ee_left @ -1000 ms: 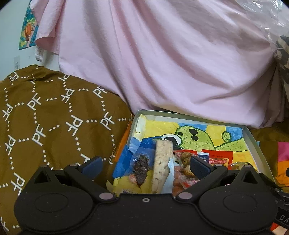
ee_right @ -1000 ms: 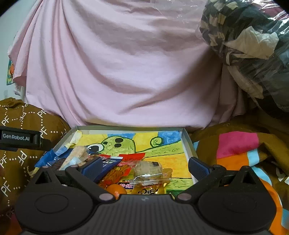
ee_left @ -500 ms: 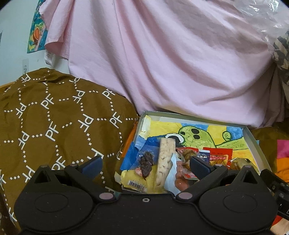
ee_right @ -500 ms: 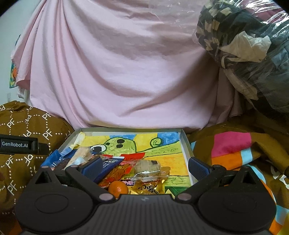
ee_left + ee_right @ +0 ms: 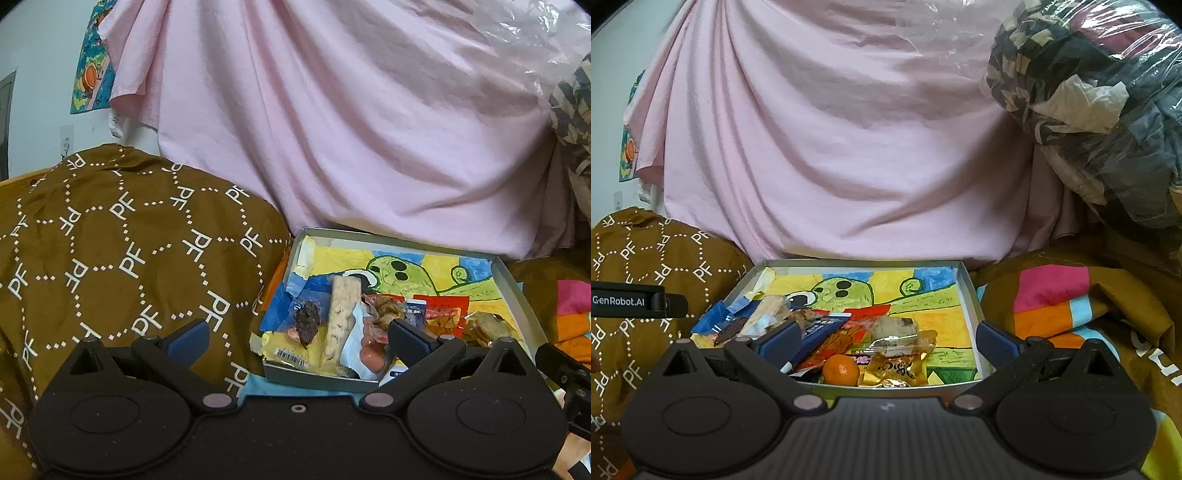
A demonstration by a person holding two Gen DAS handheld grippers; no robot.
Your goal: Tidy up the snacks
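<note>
Snacks [image 5: 849, 339] heaped in the near end of a shallow tray [image 5: 969, 295].
Left gripper [image 5: 295, 336] and right gripper [image 5: 886, 339] both gape wide, empty, just before the tray.

Hidden and cut-off parts

The left gripper [image 5: 297, 334] is covering the tray's [image 5: 515, 291] near-right snacks; wrapper print [image 5: 892, 367] is staying too small to read.

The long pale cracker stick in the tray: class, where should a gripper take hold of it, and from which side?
Grip the pale cracker stick across its narrow width near mid-length, coming from above. It lies flat, long axis running away from the left gripper, with snacks crowding both sides, so its ends are poorer holds.
</note>
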